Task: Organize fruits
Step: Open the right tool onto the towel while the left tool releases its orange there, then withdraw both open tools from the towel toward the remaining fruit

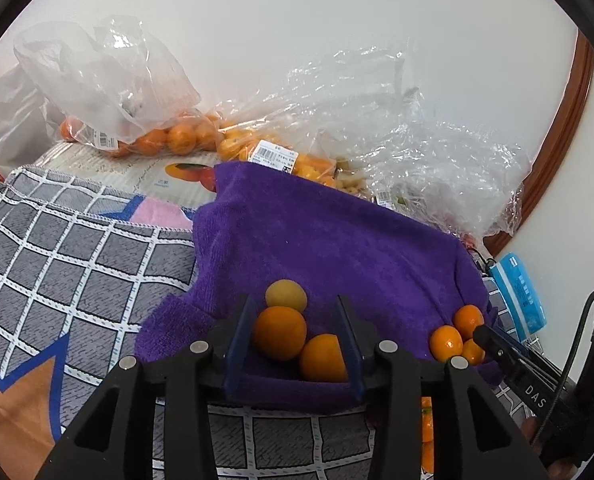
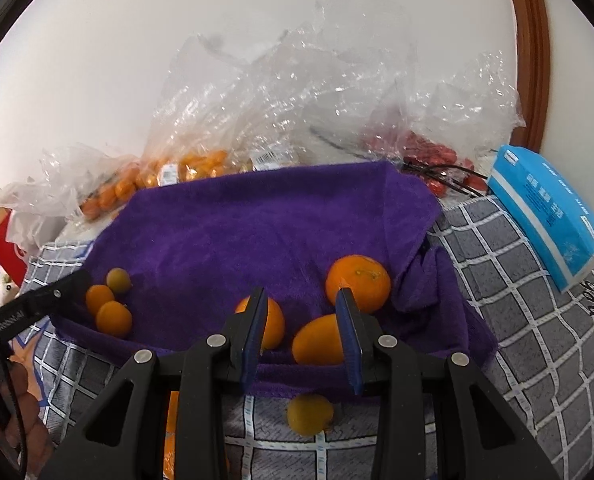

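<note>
Left gripper [image 1: 295, 334] is standing apart around two oranges [image 1: 280, 333] on purple towel [image 1: 317, 236]; right gripper [image 2: 303, 328] is gaping empty.

the letters "das" stood in pale print on the black body of the right gripper [image 1: 479, 334], seen from the left wrist view. in the right wrist view the left gripper [image 2: 79, 280] carried a pale line of lettering along its arm, too blurred to read. white price stickers with barcodes [image 1: 268, 155] sat on the clear fruit bags [image 1: 281, 148], their printed figures too small to make out. the blue tissue pack [image 2: 549, 216] bore white characters that could not be read. a printed sheet [image 1: 169, 178] with a fruit picture carried small unreadable text.
</note>
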Tool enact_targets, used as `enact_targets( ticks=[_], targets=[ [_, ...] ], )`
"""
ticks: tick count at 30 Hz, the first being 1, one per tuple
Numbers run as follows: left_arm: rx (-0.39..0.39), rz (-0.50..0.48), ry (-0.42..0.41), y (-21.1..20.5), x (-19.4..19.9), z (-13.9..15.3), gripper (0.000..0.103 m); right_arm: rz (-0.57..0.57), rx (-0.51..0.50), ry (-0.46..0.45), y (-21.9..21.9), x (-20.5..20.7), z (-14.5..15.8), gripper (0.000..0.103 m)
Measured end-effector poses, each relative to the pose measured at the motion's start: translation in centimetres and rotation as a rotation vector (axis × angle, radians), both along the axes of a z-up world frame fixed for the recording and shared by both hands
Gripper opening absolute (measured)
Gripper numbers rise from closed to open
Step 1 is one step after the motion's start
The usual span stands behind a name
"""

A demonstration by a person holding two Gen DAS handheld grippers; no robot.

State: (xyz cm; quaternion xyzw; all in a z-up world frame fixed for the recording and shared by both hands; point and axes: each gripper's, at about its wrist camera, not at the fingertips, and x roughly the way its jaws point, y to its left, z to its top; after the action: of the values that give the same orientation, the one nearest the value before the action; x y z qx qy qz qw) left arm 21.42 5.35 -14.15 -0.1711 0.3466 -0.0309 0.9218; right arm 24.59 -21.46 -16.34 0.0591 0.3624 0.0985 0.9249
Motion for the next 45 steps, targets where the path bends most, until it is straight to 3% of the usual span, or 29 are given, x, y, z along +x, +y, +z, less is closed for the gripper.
enact_targets(
  ticks=[9,16,25,29,45],
  targets=[
    [-0.001,0.000,-0.031,0.1,-0.6,0.8,0.040,0.024,-0.076,-0.023,-0.2,-3.2,1.1,0.035],
    [0.004,-0.001,-0.042,-0.1,-0.7,1.1,0.041,0.052,-0.080,0.067,-0.3,-4.2,-1.4,0.035],
    [0.037,-0.010,-0.045,-0.6,-0.7,1.0,0.041,0.064,-0.066,0.111,0.0,-3.7,-3.6,0.034],
    [0.055,-0.013,-0.047,-1.0,-0.8,0.8,0.041,0.067,-0.059,0.110,0.0,-3.4,-3.7,0.025],
    [0.117,-0.143,-0.042,-4.1,-3.6,1.9,0.041,0.088,0.001,0.007,-1.1,-5.4,-2.2,0.025]
  ],
)
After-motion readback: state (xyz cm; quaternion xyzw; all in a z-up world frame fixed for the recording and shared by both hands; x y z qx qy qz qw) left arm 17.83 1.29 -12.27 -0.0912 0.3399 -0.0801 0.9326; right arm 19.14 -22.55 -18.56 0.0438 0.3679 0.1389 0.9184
